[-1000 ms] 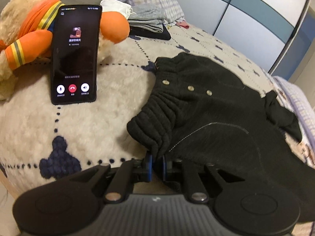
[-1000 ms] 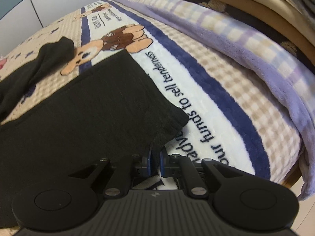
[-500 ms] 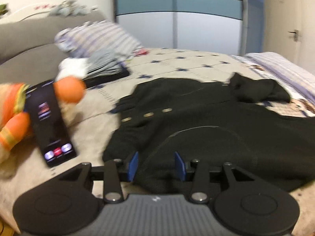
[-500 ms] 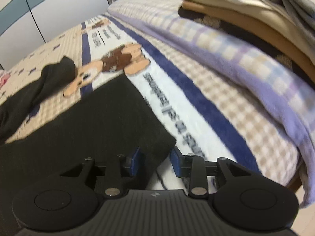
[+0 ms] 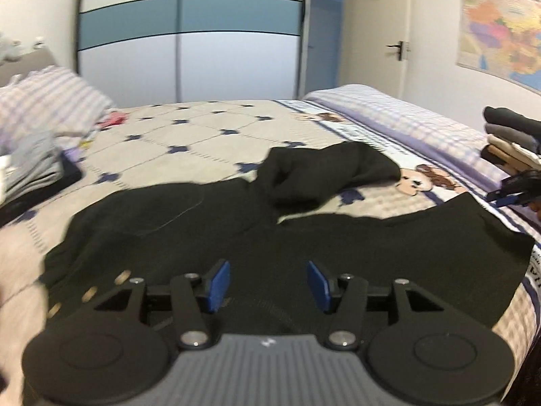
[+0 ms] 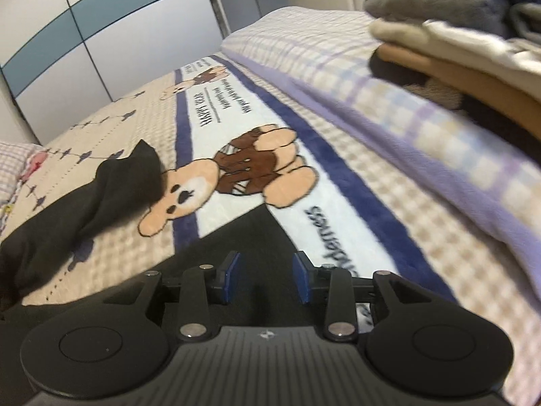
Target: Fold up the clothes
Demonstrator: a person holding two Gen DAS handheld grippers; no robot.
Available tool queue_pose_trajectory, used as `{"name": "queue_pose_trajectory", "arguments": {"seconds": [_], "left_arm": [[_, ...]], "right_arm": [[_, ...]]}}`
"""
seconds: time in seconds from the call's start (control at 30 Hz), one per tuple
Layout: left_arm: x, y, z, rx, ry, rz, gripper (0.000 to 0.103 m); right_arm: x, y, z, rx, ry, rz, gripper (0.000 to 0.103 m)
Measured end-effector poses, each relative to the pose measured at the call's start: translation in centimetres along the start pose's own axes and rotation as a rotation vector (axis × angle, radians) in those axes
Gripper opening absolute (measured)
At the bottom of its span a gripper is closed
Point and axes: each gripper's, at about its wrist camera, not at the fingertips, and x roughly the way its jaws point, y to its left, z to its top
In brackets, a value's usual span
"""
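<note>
Garment: black knit top (image 5: pixel 304 237), soft and ribbed, spread flat on checked fleece blanket (image 6: pixel 422 128), under both my tools.
Left gripper (image 5: pixel 268 284): blue pads just opened, gripping nothing.
Right gripper (image 6: pixel 267 277): pads parted, empty.

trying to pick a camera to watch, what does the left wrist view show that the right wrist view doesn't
Only the left wrist view shows the wall map, the door handle and the black garment's buttons. Only the right wrist view shows the printed bear whole. Both share the garment, its bunched sleeve, the wardrobe, the folded stack and open jaws over cloth.
</note>
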Motion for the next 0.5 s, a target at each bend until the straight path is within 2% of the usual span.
{"name": "queue_pose_trajectory", "arguments": {"seconds": [0.07,0.2,0.37,0.5], "left_arm": [[1.9,0.2,0.7,-0.014,0.005,-0.048,0.053],[5.3,-0.3,1.7,-0.004,0.011,-0.091,0.054],[8.8,-1.5,2.7,0.067,0.025,-0.144,0.058],[11.6,-2.1,3.1,0.129,0.042,-0.159,0.059]], "right_arm": [[0.9,0.1,0.3,0.009,0.006,0.021,0.036],[2.3,0.3,0.9,0.027,0.004,0.039,0.036],[3.6,0.3,1.2,0.007,0.023,0.056,0.036],[3.9,0.0,1.3,-0.017,0.027,0.076,0.036]]}}
